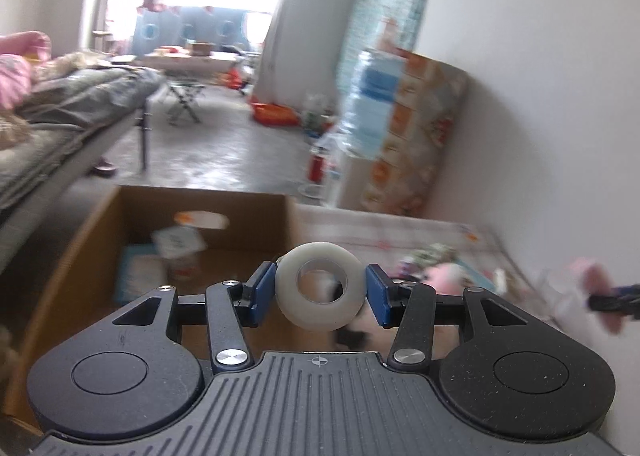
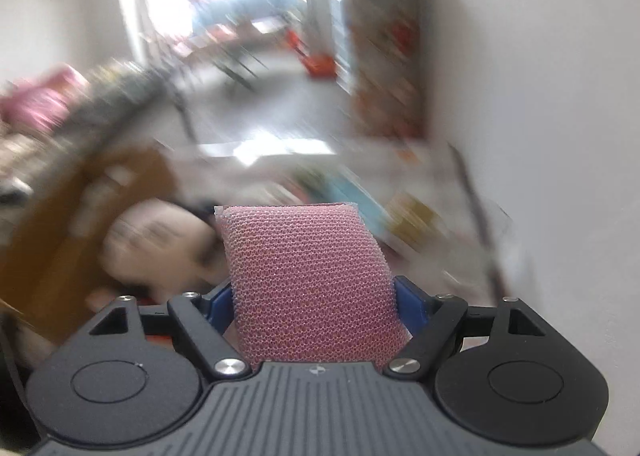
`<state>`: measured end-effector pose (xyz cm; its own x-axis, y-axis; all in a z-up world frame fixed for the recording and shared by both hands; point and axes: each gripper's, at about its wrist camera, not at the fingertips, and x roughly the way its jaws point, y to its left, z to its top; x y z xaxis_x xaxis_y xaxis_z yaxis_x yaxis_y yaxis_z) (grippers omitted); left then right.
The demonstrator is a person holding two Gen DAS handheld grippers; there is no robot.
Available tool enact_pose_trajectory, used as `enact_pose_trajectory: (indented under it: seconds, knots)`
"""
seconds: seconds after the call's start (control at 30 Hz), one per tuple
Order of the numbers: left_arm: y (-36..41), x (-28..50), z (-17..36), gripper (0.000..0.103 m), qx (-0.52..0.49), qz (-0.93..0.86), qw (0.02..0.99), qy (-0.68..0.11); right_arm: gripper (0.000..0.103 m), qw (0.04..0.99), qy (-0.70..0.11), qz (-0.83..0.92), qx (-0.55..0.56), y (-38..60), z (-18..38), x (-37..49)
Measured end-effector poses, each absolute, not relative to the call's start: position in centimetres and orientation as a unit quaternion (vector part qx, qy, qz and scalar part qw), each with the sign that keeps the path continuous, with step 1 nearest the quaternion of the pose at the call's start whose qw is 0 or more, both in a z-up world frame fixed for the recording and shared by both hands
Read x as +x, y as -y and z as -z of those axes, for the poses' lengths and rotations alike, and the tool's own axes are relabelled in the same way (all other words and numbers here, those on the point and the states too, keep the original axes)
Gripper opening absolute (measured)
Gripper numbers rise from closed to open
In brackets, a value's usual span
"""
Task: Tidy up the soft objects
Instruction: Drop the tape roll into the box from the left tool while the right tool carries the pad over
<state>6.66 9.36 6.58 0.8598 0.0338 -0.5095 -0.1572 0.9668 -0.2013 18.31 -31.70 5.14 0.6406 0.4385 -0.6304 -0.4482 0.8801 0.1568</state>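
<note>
White ring [image 1: 320, 286] above cardboard box [image 1: 80, 248] rim, fingers [image 1: 264, 292] clamping.

White soft ring [image 1: 320, 288], hole facing the camera, upright at lower centre of the left wrist view, pinched at both sides between blue pads. Pink mesh sponge [image 2: 310, 280], standing on end, squeezed at lower centre of the right wrist view.

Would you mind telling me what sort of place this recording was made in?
Most likely a lived-in bedroom at home: a bed with rumpled bedding, a big water bottle by the wall, and an open cardboard box on the floor.
</note>
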Motion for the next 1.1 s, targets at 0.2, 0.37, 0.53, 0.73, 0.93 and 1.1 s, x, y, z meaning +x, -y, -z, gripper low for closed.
enact_pose_trajectory:
  seconds: [0.2, 0.37, 0.53, 0.73, 0.93, 1.1]
  knots:
    - [-13.2, 9.5, -4.8, 0.048, -0.13, -0.085, 0.939, -0.308, 0.083, 0.868, -0.303, -0.392, 0.039, 23.2, -10.0, 19.0]
    - [-16.6, 14.5, -1.2, 0.048, -0.173, -0.087, 0.905, -0.379, 0.083, 0.814, -0.317, -0.484, 0.051, 13.2, -11.4, 22.3]
    - [-18.8, 18.4, 2.2, 0.048, -0.182, -0.106, 0.877, -0.433, 0.083, 0.778, -0.372, -0.505, 0.047, 3.9, -10.1, 26.4]
    - [-20.6, 21.7, 5.7, 0.048, -0.174, -0.122, 0.849, -0.484, 0.083, 0.752, -0.437, -0.491, 0.045, -2.8, -6.7, 29.9]
    - [-22.1, 23.8, 8.0, 0.048, -0.171, -0.148, 0.833, -0.505, 0.083, 0.743, -0.45, -0.493, 0.048, -4.7, -4.9, 31.7]
    - [-21.9, 24.3, 9.0, 0.051, -0.168, -0.146, 0.832, -0.508, 0.083, 0.739, -0.453, -0.497, 0.048, -5.8, -4.0, 32.6]
